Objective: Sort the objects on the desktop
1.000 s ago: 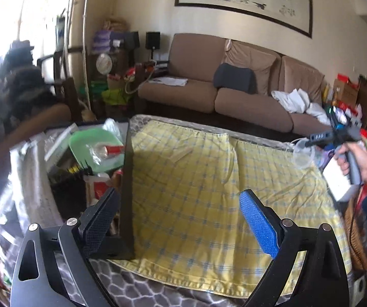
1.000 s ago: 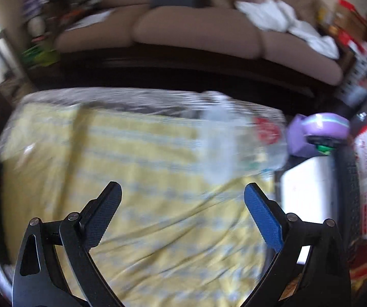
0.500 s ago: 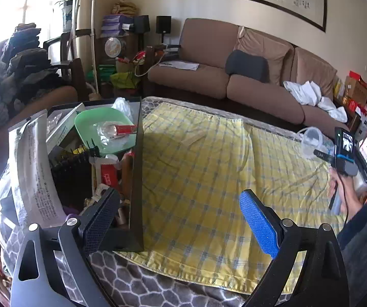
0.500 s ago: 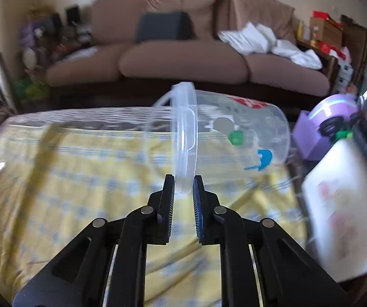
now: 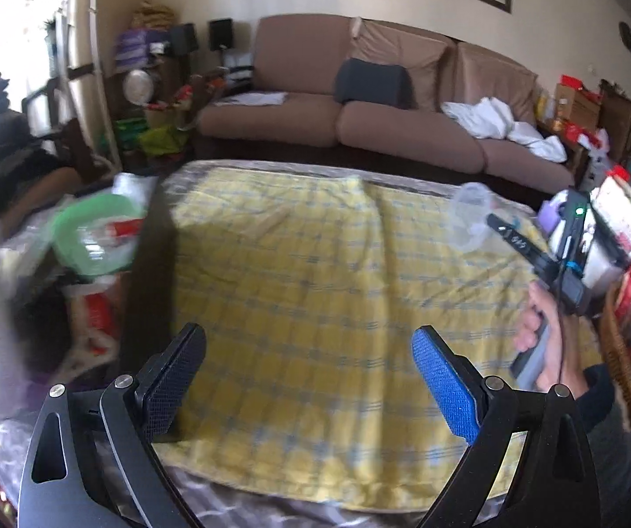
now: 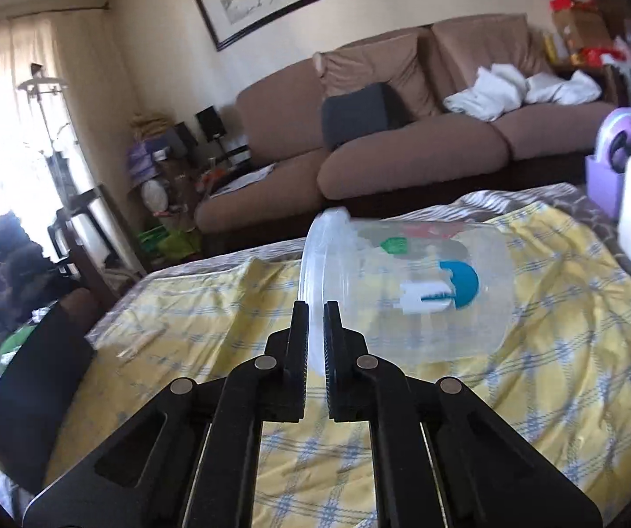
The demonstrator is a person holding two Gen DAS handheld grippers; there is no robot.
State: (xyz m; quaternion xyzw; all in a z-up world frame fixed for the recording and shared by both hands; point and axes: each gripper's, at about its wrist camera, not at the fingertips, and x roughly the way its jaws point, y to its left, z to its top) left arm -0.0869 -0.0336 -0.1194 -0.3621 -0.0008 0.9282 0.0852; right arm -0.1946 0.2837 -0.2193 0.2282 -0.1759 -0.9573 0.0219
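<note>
A clear plastic tub (image 6: 407, 290) lies on its side at the centre of the right wrist frame, its wide rim pinched between the two fingers of the right gripper (image 6: 314, 334); a person's hand (image 5: 544, 343) grips that tool's handle at the right edge of the left wrist frame. The jaws have just been closing and now stand nearly together, with only the thin rim between them. Small items, one blue and one green, show through the tub wall. Carrying it well probably means keeping the pinch firm and the mouth tipped upward, since a thin, slippery rim could twist or slide out and spill the contents onto the yellow checked cloth (image 5: 315, 290). The likely destination is the dark box (image 5: 148, 264) of sorted clutter at the left of the left wrist frame. The left gripper (image 5: 308, 378), low in its own frame, has its fingers spread wide and holds nothing.
</note>
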